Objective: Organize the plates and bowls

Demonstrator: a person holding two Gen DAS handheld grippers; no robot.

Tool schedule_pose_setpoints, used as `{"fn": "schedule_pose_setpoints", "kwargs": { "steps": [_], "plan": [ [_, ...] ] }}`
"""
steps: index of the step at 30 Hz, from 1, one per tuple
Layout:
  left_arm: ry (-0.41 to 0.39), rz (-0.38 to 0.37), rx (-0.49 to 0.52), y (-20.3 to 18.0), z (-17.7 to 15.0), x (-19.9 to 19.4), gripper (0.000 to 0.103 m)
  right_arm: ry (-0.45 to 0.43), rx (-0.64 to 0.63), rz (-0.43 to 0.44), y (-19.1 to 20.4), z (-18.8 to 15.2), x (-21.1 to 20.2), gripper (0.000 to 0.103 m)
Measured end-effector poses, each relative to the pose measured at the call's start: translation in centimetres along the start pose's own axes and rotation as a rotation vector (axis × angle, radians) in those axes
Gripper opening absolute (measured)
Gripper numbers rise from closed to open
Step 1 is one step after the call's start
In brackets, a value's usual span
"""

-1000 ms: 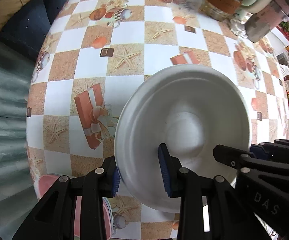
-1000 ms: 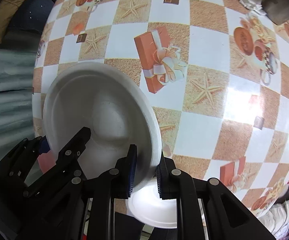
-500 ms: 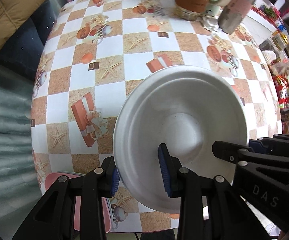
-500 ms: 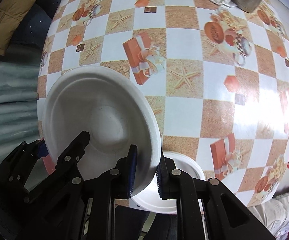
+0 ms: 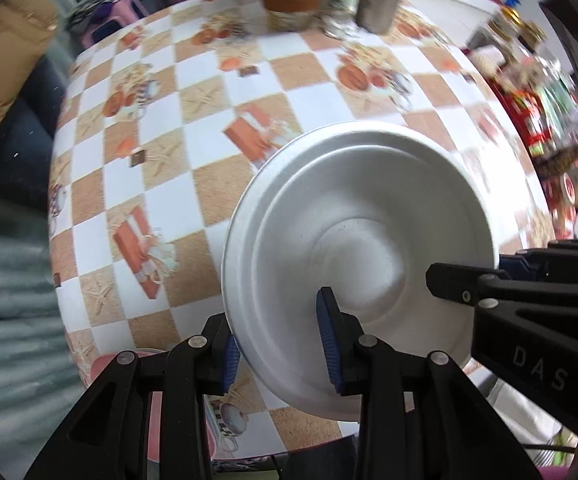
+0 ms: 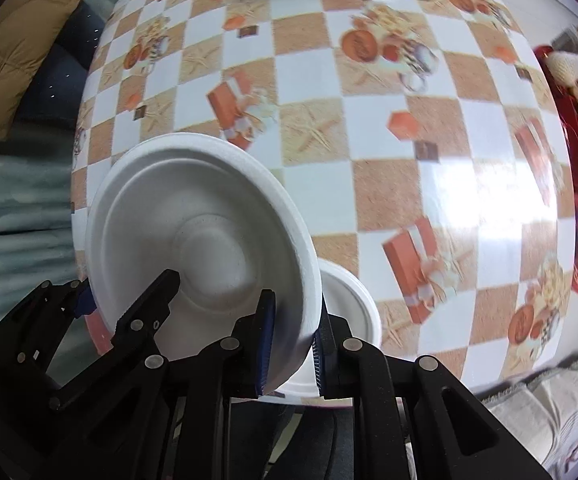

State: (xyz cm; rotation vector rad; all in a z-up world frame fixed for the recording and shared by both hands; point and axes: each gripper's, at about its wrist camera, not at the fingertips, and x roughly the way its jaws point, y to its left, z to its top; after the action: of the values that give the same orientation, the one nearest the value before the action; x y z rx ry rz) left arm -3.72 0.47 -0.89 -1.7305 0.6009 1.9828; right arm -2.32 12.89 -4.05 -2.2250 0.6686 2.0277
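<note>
Foam, light and crushable: we pinch the white bowl [image 5: 353,248] by opposite rims, left claw [image 5: 281,350] and right claw [image 6: 289,346] both clamped.

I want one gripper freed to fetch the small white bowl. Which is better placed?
Right. The small white bowl lies just past the right gripper, beside the large white plate it clamps. The left gripper, on the opposite rim, has no sight of that bowl.
</note>
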Motion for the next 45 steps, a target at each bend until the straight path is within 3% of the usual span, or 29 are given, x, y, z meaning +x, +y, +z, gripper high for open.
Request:
{"fn": "schedule_pose_setpoints", "kwargs": {
  "steps": [6,15,18,20,21,22,23,25,30,31,32,38,45],
  "plan": [
    [0.051,-0.028,0.084,-2.6,-1.1,1.3,0.037,0.041,0.06,0.002,-2.4,-2.6,1.5,0.019],
    [0.121,-0.047,0.121,-4.2,-1.9,3.3,0.037,0.073,0.085,-0.012,-3.8,-4.3,3.4,0.02],
    [0.144,-0.039,0.12,-4.2,-2.0,3.9,0.044,0.082,0.081,-0.004,-4.2,-4.5,3.9,0.02],
    [0.129,-0.018,0.115,-3.8,-1.9,3.6,0.063,0.084,0.075,-0.013,-4.3,-4.5,3.9,0.02],
    [0.115,-0.013,0.115,-3.6,-1.8,3.4,0.067,0.085,0.073,-0.018,-4.5,-4.5,3.8,0.02],
    [0.098,-0.013,0.118,-3.4,-1.8,2.9,0.072,0.085,0.074,-0.019,-4.6,-4.5,3.7,0.023],
    [0.084,-0.011,0.124,-3.1,-1.9,2.5,0.075,0.084,0.078,-0.015,-4.8,-4.5,3.6,0.047],
    [0.069,0.022,0.122,-2.5,-2.0,1.7,0.08,0.065,0.083,-0.033,-5.5,-4.6,2.9,0.081],
    [0.03,0.017,0.068,-0.6,-2.9,-0.6,0.084,0.035,0.102,-0.007,-6.7,-4.5,1.4,0.083],
    [0.026,0.021,0.058,-0.4,-2.9,-0.9,0.088,0.031,0.112,-0.004,-6.9,-4.5,1.3,0.087],
    [0.025,0.031,0.048,-0.2,-2.8,-1.0,0.091,0.028,0.122,-0.001,-7.0,-4.5,1.3,0.103],
    [0.024,0.064,0.018,0.2,-3.0,-1.1,0.091,-0.06,0.105,-0.05,-6.7,-5.0,0.4,0.103],
    [0.032,0.053,0.012,0.3,-3.4,-1.0,0.091,-0.044,0.087,-0.074,-6.1,-5.3,1.0,0.103]
  ]
}}
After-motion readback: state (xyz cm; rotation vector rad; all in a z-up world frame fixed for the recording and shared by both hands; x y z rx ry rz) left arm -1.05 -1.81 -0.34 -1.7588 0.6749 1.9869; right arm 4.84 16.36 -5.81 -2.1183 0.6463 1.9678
